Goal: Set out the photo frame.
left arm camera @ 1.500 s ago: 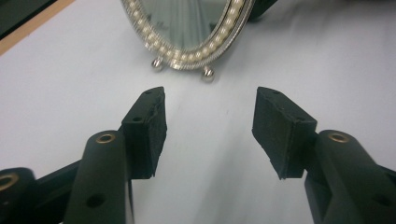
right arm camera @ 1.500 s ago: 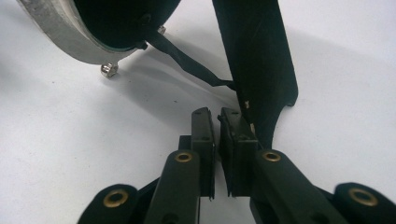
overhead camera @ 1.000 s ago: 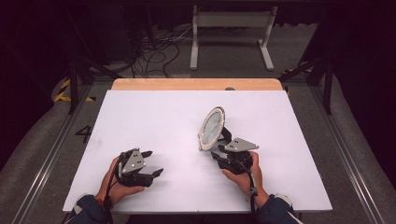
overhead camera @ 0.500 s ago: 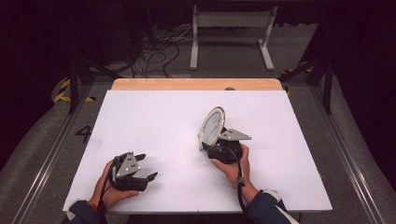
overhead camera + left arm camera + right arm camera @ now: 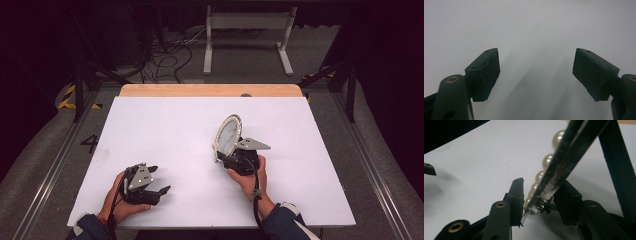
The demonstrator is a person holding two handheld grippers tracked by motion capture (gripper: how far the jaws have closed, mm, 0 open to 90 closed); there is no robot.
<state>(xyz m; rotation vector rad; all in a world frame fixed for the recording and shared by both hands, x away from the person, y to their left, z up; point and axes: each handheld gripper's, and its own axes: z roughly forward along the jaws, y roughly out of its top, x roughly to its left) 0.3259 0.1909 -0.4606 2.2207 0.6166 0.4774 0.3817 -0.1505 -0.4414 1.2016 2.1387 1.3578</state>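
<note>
Here is the oval mirror [image 5: 228, 136], rimmed with pearls, standing tilted on its edge a little right of the middle of the white table [image 5: 165, 125]. The right gripper [image 5: 231, 156] sits at the mirror's lower end, the person's right hand [image 5: 248, 176] wrapped around its body from behind.

Close up from the right gripper view, the mirror [image 5: 564, 167] runs edge-on up through the frame, its top cut off. The pearl rim [image 5: 547, 161] faces the left pad [image 5: 517, 195]; the other pad [image 5: 568, 202] sits behind the mirror's back. The jaws have just been closing, narrow now, with the mirror's bottom edge between them. Whether both pads actually press on it is hard to make out: a sliver of gap shows beside the pearls, and the far pad's contact is hidden by the frame. A dark strut [image 5: 617, 167] leans behind, half out of shot.

Over at the near left corner, the left gripper [image 5: 156, 180] rests low in the left hand [image 5: 120, 206]. Its own view shows the pads [image 5: 486, 72] spread wide over bare table [image 5: 531, 30], nothing between them.
</note>
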